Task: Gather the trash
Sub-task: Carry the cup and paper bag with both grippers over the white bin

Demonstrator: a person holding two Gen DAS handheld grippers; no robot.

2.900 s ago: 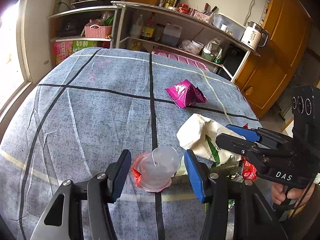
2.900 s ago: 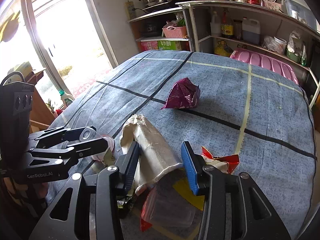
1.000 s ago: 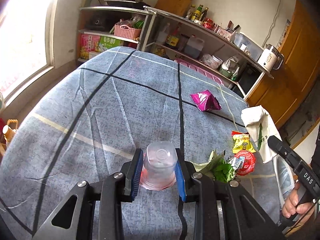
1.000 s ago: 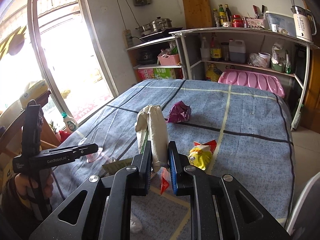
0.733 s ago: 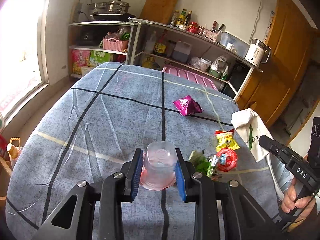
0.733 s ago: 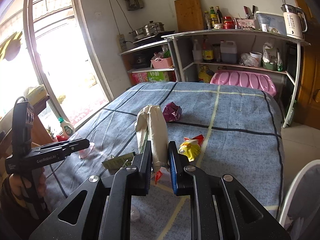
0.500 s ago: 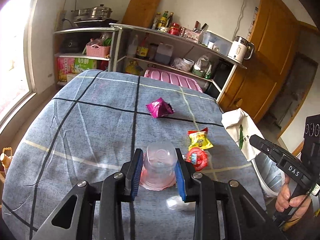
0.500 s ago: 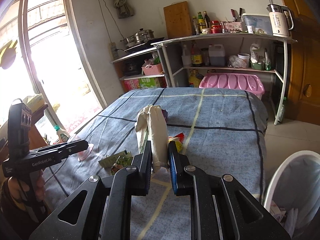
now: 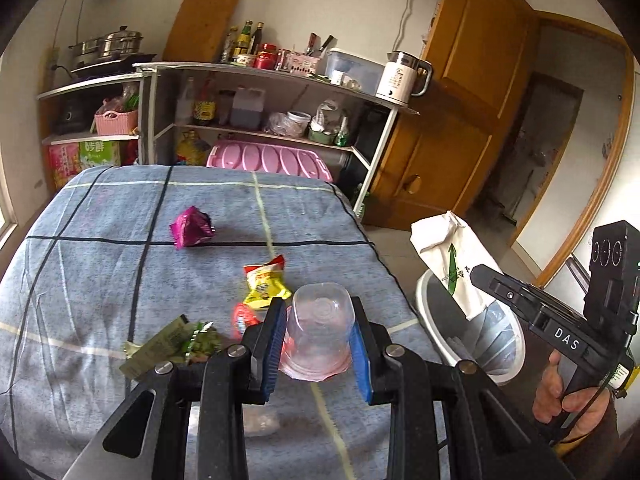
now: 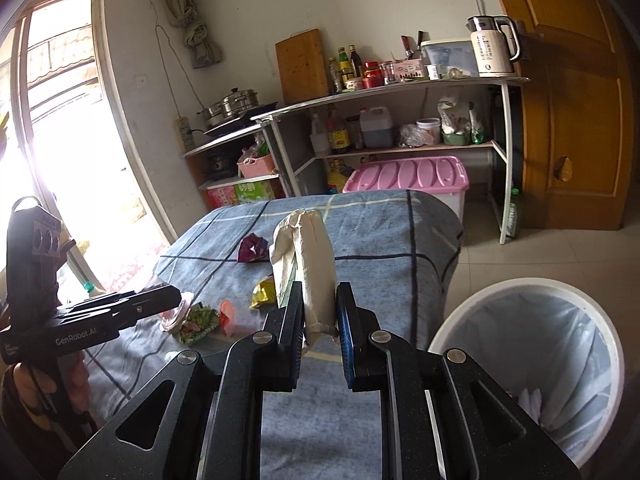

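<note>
Past the table edge, open floor surrounds the lined white bin. We tilt both tools downward: our left tool is clamped on an upturned clear plastic cup above the table, our right tool pinches a crumpled white paper bag near the bin.

clear plastic cup: sitting clamped between blue pads, base facing away, off the table | white paper bag: standing upright, pinched at its lower end | purple, yellow, red, green wrappers: lying loose on blue checked cloth | white lined trash bin: standing on floor beside the table
</note>
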